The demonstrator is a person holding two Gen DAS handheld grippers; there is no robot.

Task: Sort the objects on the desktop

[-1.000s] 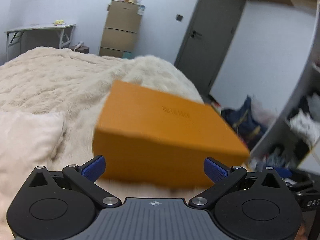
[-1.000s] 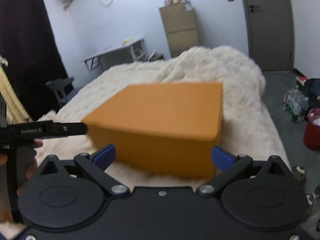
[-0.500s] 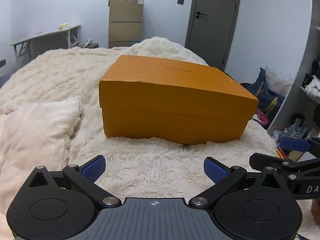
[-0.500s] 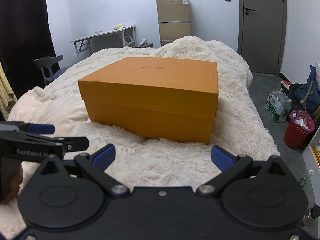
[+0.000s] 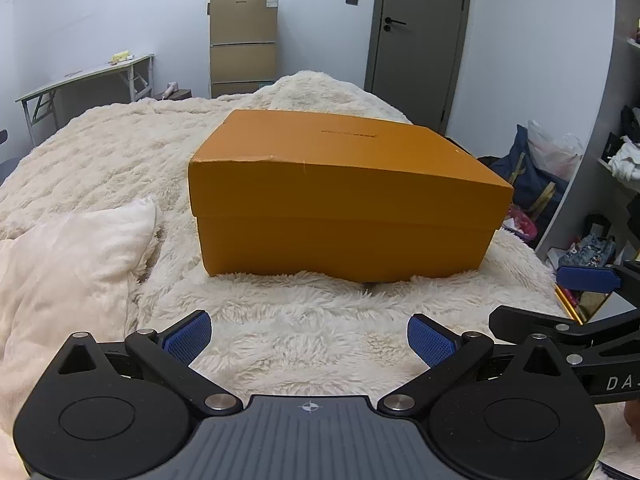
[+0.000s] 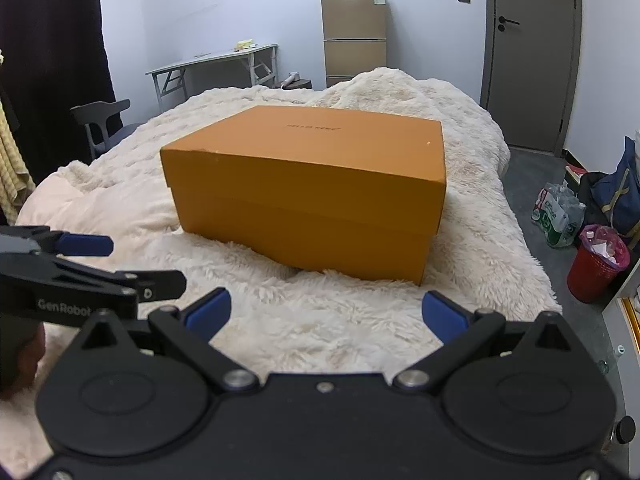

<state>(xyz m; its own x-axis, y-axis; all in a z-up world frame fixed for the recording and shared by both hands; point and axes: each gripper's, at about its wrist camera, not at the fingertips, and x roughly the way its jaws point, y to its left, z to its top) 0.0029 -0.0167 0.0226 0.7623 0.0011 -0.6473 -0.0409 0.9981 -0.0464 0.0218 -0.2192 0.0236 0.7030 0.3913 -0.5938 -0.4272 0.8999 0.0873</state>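
Note:
An orange lidded box (image 5: pixel 344 200) (image 6: pixel 308 184) rests shut on a fluffy cream blanket (image 5: pixel 304 320) (image 6: pixel 320 320) that covers a bed. My left gripper (image 5: pixel 309 338) is open a short way in front of the box, nothing between its blue pads. My right gripper (image 6: pixel 325 314) is open too, also short of the box and holding nothing. The right gripper's fingers (image 5: pixel 584 279) show at the right edge of the left wrist view. At the left edge of the right wrist view the left gripper's fingers (image 6: pixel 84 245) show side-on.
A cream pillow (image 5: pixel 68 264) lies left of the box. Behind the bed stand a tan drawer cabinet (image 5: pixel 243 44), a folding desk (image 5: pixel 84 76) and a grey door (image 5: pixel 420 32). A red bin (image 6: pixel 596 264), bags (image 6: pixel 556 216) and a dark chair (image 6: pixel 100 124) flank the bed.
Both grippers have pulled back from the box, which looked close and blurred a second ago and now sits still and farther off. Each gripper now shows in the other's view.

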